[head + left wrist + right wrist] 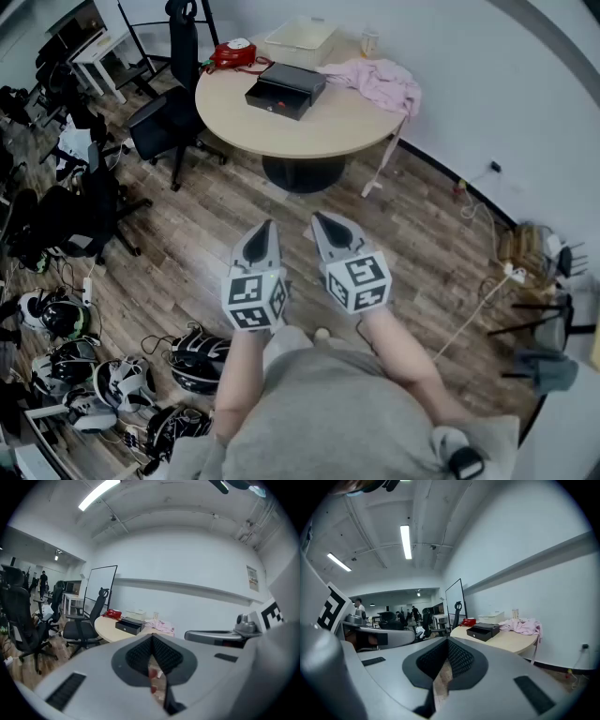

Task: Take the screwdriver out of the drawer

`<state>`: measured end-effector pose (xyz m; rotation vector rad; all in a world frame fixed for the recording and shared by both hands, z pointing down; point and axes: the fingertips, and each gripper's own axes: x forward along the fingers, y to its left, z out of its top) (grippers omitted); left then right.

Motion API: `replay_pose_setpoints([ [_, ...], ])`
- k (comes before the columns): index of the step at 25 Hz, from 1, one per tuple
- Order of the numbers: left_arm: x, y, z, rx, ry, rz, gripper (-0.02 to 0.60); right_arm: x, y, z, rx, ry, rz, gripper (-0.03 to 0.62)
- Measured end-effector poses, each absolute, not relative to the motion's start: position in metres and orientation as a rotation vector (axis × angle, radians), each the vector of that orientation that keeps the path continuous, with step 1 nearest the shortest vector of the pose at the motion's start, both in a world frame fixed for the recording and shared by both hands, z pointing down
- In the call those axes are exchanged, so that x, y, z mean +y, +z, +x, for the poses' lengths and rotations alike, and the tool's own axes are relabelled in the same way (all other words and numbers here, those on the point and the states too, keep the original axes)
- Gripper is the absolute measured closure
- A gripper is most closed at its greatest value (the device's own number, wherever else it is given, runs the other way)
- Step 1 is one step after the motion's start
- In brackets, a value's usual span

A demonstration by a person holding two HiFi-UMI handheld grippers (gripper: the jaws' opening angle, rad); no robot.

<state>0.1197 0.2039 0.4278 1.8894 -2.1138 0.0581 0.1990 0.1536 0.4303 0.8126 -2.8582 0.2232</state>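
A black drawer box (pixel 286 91) stands closed on the round wooden table (pixel 319 131) at the far side of the room. No screwdriver shows in any view. Both grippers hover over the wood floor, well short of the table, and point toward it. My left gripper (pixel 265 227) has its jaws together with nothing between them. My right gripper (pixel 319 218), beside it, is shut and empty as well. The drawer box (pixel 129 626) is small and distant past the shut left gripper (pixel 152 639) in its own view. The right gripper view shows the box (pixel 483 631) beyond the closed right gripper (pixel 447 641).
On the table lie a pink cloth (pixel 380 80), a red object (pixel 234 53), a white tray (pixel 300 39) and a cup (pixel 369 41). A black office chair (pixel 164 127) stands left of the table. Helmets (pixel 122 384) clutter the floor at left; cables (pixel 487 281) run at right.
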Motion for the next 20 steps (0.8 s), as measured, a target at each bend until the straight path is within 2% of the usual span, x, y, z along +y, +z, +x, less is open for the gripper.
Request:
replay_pose_setpoints([
  [20, 0.183, 0.432, 0.135, -2.143, 0.070, 1.826, 0.581, 0.134, 0.436, 0.209, -2.874, 0.219, 0.734, 0.597],
])
